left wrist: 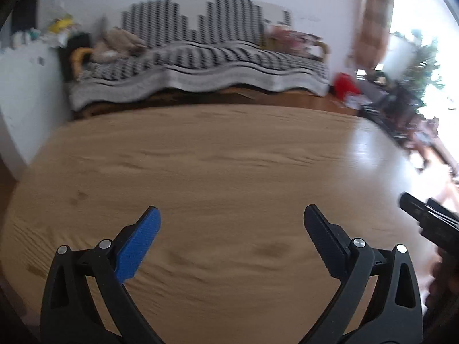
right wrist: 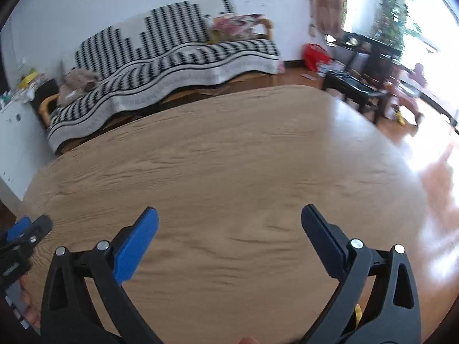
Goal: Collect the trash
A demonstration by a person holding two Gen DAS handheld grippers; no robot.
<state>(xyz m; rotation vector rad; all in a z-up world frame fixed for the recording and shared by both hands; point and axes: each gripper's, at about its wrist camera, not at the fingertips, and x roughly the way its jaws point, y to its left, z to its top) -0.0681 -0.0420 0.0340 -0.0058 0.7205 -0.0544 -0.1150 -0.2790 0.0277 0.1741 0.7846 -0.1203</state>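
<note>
My left gripper [left wrist: 232,213] is open and empty, held above a light wooden table [left wrist: 218,154]. My right gripper [right wrist: 229,215] is open and empty above the same table [right wrist: 229,154]. The right gripper's tips show at the right edge of the left wrist view [left wrist: 421,212]. The left gripper shows at the left edge of the right wrist view [right wrist: 27,229]. No trash shows on the tabletop in either view. A small yellow bit [right wrist: 358,312] peeks out behind the right gripper's right arm; I cannot tell what it is.
A sofa with a black-and-white patterned cover [left wrist: 200,57] stands beyond the table's far edge. A red bag [left wrist: 345,84] sits on the floor to its right. A dark low table [right wrist: 355,91] and plants stand by the bright window at right. A white cabinet [left wrist: 25,91] stands left.
</note>
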